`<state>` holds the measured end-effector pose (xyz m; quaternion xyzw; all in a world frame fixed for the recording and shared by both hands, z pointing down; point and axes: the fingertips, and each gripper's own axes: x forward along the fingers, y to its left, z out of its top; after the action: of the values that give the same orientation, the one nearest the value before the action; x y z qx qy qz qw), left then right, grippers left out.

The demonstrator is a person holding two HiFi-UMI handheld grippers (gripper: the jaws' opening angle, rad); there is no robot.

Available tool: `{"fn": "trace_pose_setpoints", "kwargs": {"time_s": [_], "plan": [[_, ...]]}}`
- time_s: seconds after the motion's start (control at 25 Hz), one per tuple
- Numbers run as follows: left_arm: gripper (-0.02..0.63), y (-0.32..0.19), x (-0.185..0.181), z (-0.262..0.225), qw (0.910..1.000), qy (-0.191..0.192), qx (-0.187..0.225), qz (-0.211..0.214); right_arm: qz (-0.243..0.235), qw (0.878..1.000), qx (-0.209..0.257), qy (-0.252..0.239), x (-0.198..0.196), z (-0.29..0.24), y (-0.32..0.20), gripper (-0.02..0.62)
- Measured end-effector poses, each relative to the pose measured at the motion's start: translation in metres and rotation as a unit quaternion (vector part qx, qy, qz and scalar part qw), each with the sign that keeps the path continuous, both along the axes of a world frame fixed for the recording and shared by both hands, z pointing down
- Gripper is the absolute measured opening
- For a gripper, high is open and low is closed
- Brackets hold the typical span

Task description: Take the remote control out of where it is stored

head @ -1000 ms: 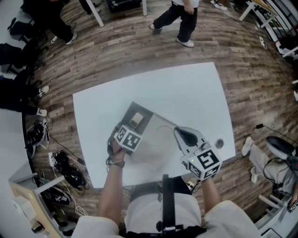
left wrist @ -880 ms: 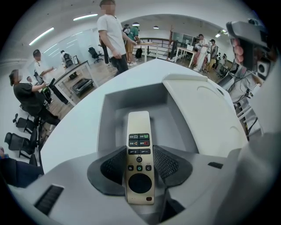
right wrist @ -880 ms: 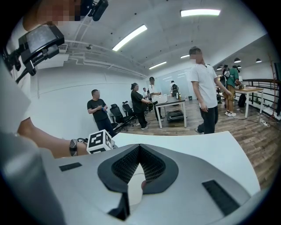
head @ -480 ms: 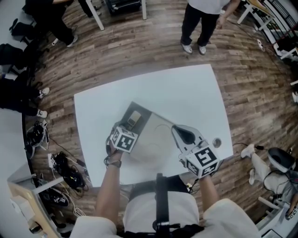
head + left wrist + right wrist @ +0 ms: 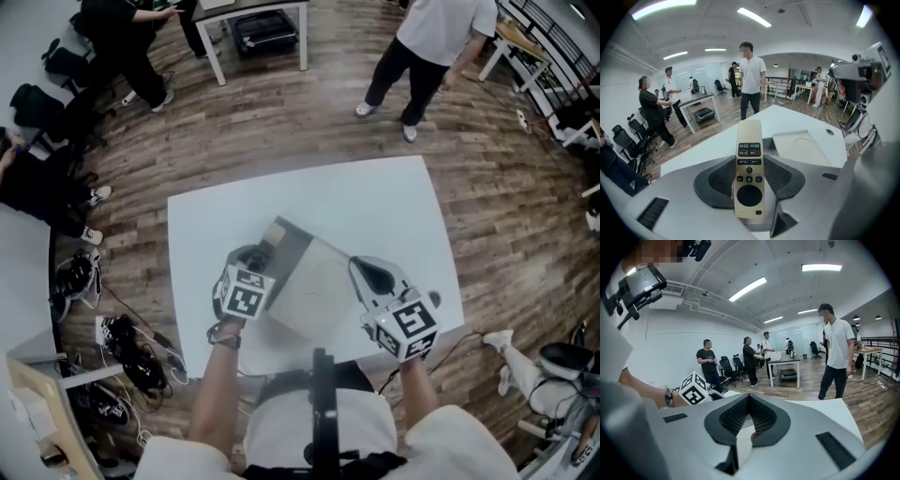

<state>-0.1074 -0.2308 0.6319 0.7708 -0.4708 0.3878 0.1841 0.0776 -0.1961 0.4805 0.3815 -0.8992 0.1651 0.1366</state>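
Remote control, slim cream plastic with dark buttons (image 5: 749,140), stands clamped between the left gripper (image 5: 750,180) pads.
Raise it straight, grip steady, clear of the flat grey storage box (image 5: 309,291) just beside it; the right gripper (image 5: 749,399), jaws together and empty, could steady the box.

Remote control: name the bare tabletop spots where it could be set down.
Widest bare stretch: the table between the grey box and the far edge. A narrower strip runs between the box and the left edge. The near edge is crowded: the left gripper, shut on the remote control, the box and the right gripper.
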Motion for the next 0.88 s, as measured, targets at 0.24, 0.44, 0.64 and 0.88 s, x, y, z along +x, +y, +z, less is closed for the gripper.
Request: {"fn": "trace_pose_setpoints", "kwargs": {"time_s": [0.24,0.44,0.64,0.88], "plan": [[0.183,0.011,-0.013,-0.059,0.998,0.032,0.054,-0.006,0.01,1.0,0.028,0.004,-0.004,-0.032,0.003,-0.002],[0.183,0.022,-0.017,-0.102,0.9944,0.055,0.09,-0.002,0.012,0.999,0.047,0.001,-0.008,-0.055,0.007,-0.002],[0.183,0.029,-0.016,-0.147,0.9854,0.116,0.125,0.0,0.008,0.998,0.066,-0.002,-0.017,-0.076,0.01,-0.002],[0.183,0.037,-0.024,-0.188,0.9804,0.104,0.168,-0.001,0.002,0.996,0.089,-0.009,-0.02,-0.103,0.013,-0.002]]}}
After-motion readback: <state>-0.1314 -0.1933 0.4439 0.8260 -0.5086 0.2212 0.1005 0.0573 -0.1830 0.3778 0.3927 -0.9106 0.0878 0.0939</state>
